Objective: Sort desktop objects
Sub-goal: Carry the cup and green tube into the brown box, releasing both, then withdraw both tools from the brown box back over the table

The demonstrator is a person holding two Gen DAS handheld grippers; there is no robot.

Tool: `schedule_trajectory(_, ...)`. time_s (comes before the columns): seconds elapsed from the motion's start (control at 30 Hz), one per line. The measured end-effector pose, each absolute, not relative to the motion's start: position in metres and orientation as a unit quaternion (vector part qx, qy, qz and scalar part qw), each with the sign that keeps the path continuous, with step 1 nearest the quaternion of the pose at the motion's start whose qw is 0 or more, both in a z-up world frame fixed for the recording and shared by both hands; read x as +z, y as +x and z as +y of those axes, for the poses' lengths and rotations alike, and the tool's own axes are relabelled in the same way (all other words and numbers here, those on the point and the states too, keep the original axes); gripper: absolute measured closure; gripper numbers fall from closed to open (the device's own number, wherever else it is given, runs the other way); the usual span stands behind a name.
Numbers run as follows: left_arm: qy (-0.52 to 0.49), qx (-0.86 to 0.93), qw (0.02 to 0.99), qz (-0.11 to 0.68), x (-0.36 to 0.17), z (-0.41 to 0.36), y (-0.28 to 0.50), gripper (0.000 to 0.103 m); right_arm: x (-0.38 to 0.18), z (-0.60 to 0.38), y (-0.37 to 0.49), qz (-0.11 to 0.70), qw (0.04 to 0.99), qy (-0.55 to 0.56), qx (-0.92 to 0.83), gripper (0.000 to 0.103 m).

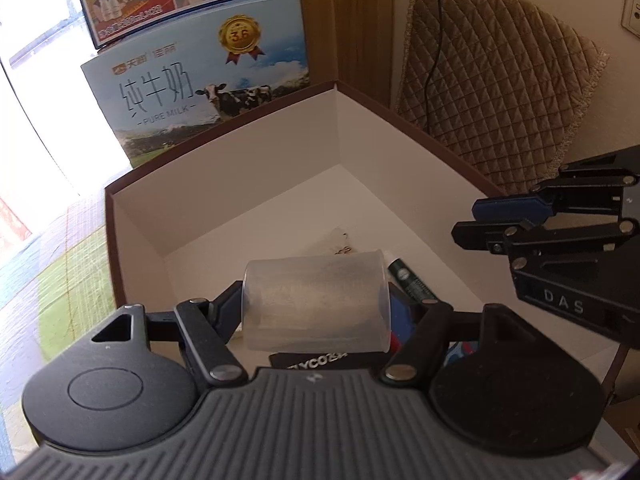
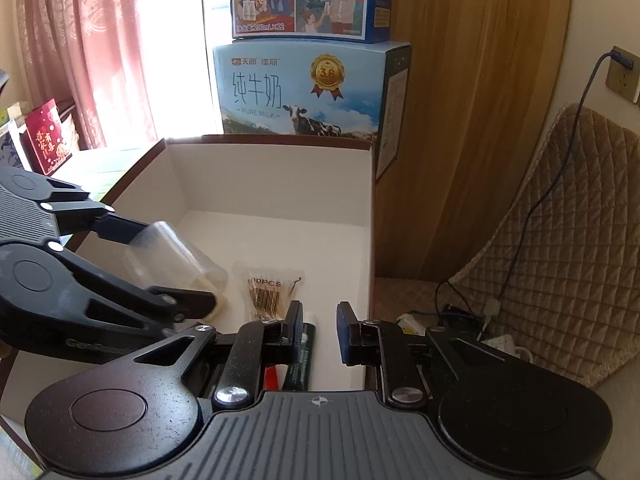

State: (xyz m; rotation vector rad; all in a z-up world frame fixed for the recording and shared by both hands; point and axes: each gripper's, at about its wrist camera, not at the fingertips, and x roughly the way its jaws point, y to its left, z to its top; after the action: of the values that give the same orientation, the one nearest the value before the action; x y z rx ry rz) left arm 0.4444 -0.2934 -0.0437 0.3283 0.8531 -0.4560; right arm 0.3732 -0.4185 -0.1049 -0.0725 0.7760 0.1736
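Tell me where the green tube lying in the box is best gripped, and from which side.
Probably across the middle of the green tube, coming down from above with one finger on each long side. It lies flat on the floor of the box, so only its top and sides are free, and its body is narrow.

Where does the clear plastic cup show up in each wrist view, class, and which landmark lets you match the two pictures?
Left wrist view: the clear plastic cup lies sideways at lower centre, gripped in the left claw above the white-lined box.
Right wrist view: the cup is at middle left, held in the left claw.
Shared landmark: the blue milk carton behind the box.
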Motion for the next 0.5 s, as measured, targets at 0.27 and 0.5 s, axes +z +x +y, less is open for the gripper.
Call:
schedule_trajectory(0.27, 0.167, -0.226, 0.872, 0.4, -0.048, -0.306, 0.446, 0.025, -0.103, -0.422, 0.369, 0.378, 0.922, -0.022, 0.085, 0.087)
schedule_trajectory(0.5, 0.168, -0.213, 0.871, 0.41, -0.044, -0.295, 0.443, 0.024, -0.099, -0.42, 0.358, 0.375, 0.921, -0.004, 0.1, 0.053)
